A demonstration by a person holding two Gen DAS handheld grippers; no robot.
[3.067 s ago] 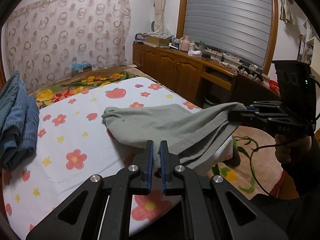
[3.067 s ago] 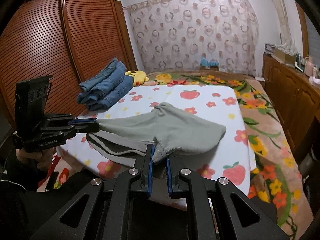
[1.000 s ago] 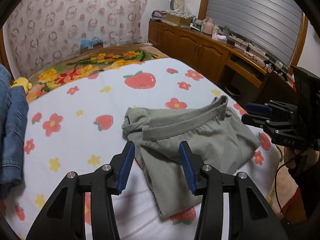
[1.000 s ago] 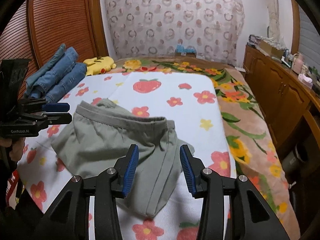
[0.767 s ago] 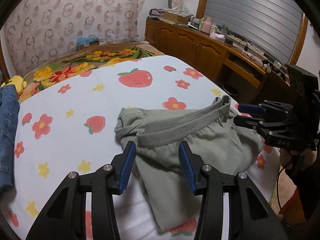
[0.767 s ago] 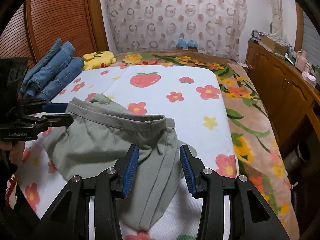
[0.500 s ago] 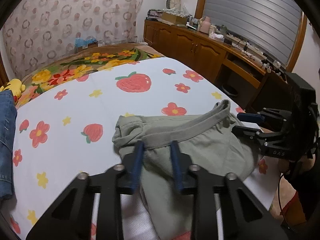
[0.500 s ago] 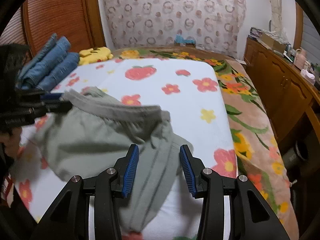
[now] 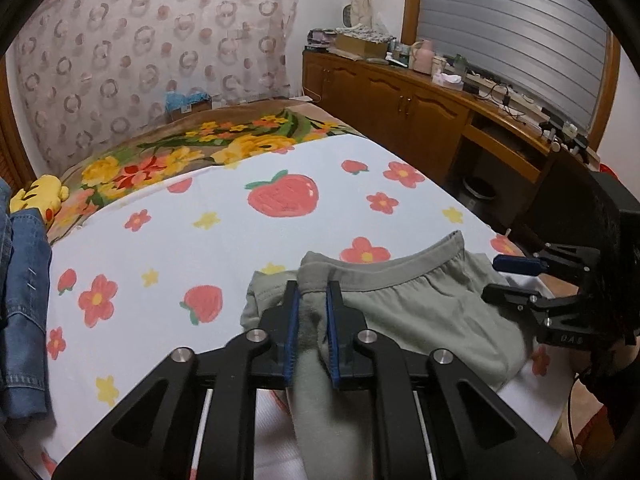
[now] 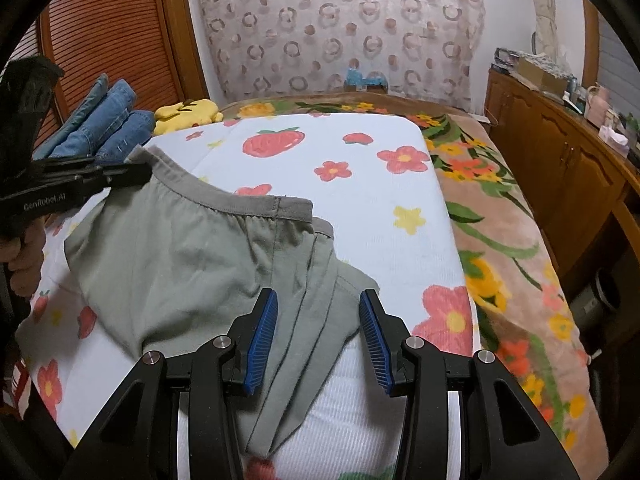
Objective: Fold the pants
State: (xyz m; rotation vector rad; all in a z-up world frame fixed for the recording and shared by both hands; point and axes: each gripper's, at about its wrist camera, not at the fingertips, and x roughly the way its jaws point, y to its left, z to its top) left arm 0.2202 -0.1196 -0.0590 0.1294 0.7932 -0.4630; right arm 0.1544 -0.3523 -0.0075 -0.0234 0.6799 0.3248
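Now, pants [image 10: 192, 256]: soft, light grey-green cloth, lying partly folded on the near end of the bed [image 10: 360, 208], waistband farthest from the cameras.
Handling: likely limp and sagging; best taken at the thicker waistband (less slip there).
Left gripper [image 9: 311, 300]: closed on a bunch of waistband.
Right gripper [image 10: 318, 316]: spread wide, nothing held, fabric edge between its fingers.
Jeans [image 10: 104, 124]: stacked well apart.

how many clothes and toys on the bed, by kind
green pants: 1, corner held in the left gripper
folded blue jeans: at least 2, exact count unclear
yellow plush toy: 1
total: at least 4
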